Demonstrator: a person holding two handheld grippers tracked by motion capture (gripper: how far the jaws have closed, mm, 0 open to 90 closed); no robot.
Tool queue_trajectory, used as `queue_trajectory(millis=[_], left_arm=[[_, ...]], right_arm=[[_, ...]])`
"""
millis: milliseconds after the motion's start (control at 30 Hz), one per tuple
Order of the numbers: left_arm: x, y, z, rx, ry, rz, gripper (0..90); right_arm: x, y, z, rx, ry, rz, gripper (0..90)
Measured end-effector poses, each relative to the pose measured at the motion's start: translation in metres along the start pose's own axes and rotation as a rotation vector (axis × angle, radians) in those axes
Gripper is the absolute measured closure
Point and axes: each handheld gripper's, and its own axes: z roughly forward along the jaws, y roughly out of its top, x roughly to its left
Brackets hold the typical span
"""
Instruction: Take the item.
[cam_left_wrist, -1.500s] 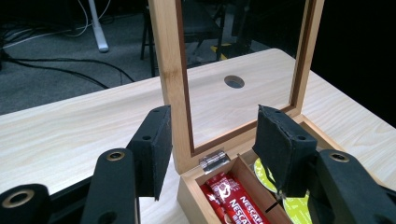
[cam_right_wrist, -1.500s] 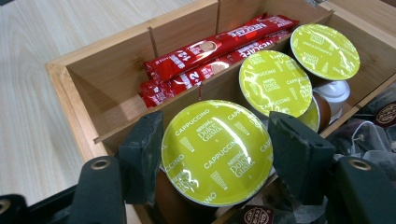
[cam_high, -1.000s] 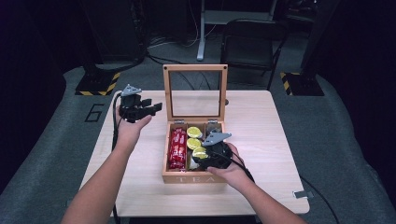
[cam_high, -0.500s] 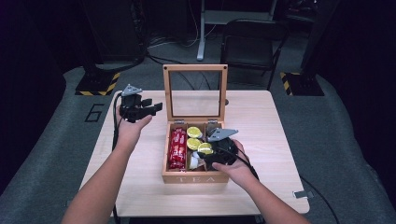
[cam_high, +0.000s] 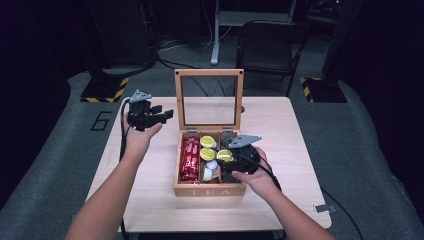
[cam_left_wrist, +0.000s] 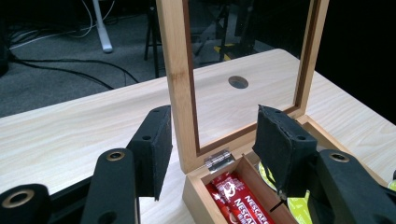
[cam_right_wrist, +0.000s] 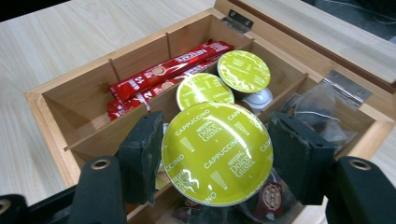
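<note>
A wooden tea box (cam_high: 210, 191) stands open in the middle of the table, its glass lid (cam_high: 209, 97) upright. My right gripper (cam_high: 225, 159) is low over the box's right side, shut on a yellow-green cappuccino capsule (cam_right_wrist: 217, 154), with a pad on each side of it. Two more such capsules (cam_right_wrist: 243, 70) lie in the middle compartment, and red sachets (cam_right_wrist: 159, 74) lie in the left one. My left gripper (cam_high: 165, 115) hovers left of the lid with its jaws open. Between them the left gripper view shows the lid's frame (cam_left_wrist: 180, 70) farther off.
Clear-wrapped tea bags (cam_right_wrist: 317, 112) fill the right compartment, and a white capsule (cam_right_wrist: 259, 99) lies by the yellow ones. The table (cam_high: 280, 125) has a round hole (cam_left_wrist: 238, 82) behind the lid. A black chair (cam_high: 270, 45) stands beyond the far edge.
My right gripper has shifted a little to the right and up, carrying the capsule from the middle compartment toward the right one. The left gripper has stayed put.
</note>
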Motion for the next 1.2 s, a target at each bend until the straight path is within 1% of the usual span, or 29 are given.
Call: queue_trajectory(millis=[33,100,133,200,333,400,500,533,567,600,667,800,833,967,1000,1033,1100,1133,1200], left_arm=[[0.0,0.0,0.0,-0.002,0.001,-0.005,46.3],[0.0,0.0,0.001,0.0,0.0,-0.002,46.3],[0.0,-0.001,0.001,-0.001,0.0,-0.002,46.3],[-0.001,-0.001,0.001,-0.003,0.001,-0.003,46.3],[0.0,-0.001,0.002,0.002,0.001,0.003,46.3],[-0.001,-0.001,0.002,0.002,0.003,-0.002,46.3],[0.0,-0.001,0.001,-0.001,0.006,-0.004,46.3],[0.0,-0.001,0.001,-0.001,0.006,0.001,46.3],[0.001,-0.001,0.0,0.0,0.006,0.002,46.3],[0.001,-0.001,0.0,0.001,0.007,-0.002,46.3],[0.001,-0.001,0.0,0.0,0.007,-0.004,46.3],[0.001,-0.001,0.0,0.0,0.007,0.002,46.3],[0.001,-0.001,0.001,0.0,0.006,0.001,46.3],[0.0,-0.001,0.001,-0.001,0.007,0.001,46.3],[0.001,-0.001,0.001,0.001,0.007,0.001,46.3],[0.001,-0.001,0.001,0.001,0.008,0.002,46.3],[0.0,-0.001,0.001,0.001,0.008,-0.003,46.3],[0.0,-0.001,0.001,0.001,0.008,0.001,46.3],[0.0,-0.001,0.001,0.002,0.006,0.0,46.3]], right_arm=[[-0.001,-0.001,-0.001,-0.002,-0.003,0.004,36.9],[-0.003,-0.001,-0.002,-0.005,-0.01,0.007,36.9],[-0.005,-0.002,-0.003,-0.002,-0.009,0.002,36.9],[-0.006,-0.003,-0.005,-0.003,-0.018,0.015,36.9],[-0.011,-0.005,-0.009,-0.004,-0.03,0.013,36.8],[-0.013,-0.006,-0.011,-0.005,-0.036,0.025,36.9],[-0.018,-0.008,-0.014,-0.008,-0.043,0.023,36.8],[-0.019,-0.008,-0.015,-0.009,-0.048,0.021,36.9],[-0.02,-0.009,-0.016,-0.01,-0.051,0.036,36.9],[-0.021,-0.009,-0.017,-0.011,-0.053,0.031,36.9],[-0.024,-0.01,-0.019,-0.011,-0.059,0.04,36.9],[-0.029,-0.012,-0.022,-0.015,-0.073,0.038,36.9],[-0.03,-0.013,-0.023,-0.018,-0.078,0.053,36.9],[-0.035,-0.015,-0.028,-0.017,-0.091,0.061,36.9],[-0.036,-0.016,-0.029,-0.018,-0.097,0.069,36.9],[-0.038,-0.017,-0.03,-0.02,-0.099,0.066,36.8],[-0.041,-0.018,-0.032,-0.021,-0.107,0.08,36.9],[-0.044,-0.019,-0.034,-0.022,-0.109,0.077,36.9],[-0.047,-0.022,-0.036,-0.016,-0.119,0.093,36.9]])
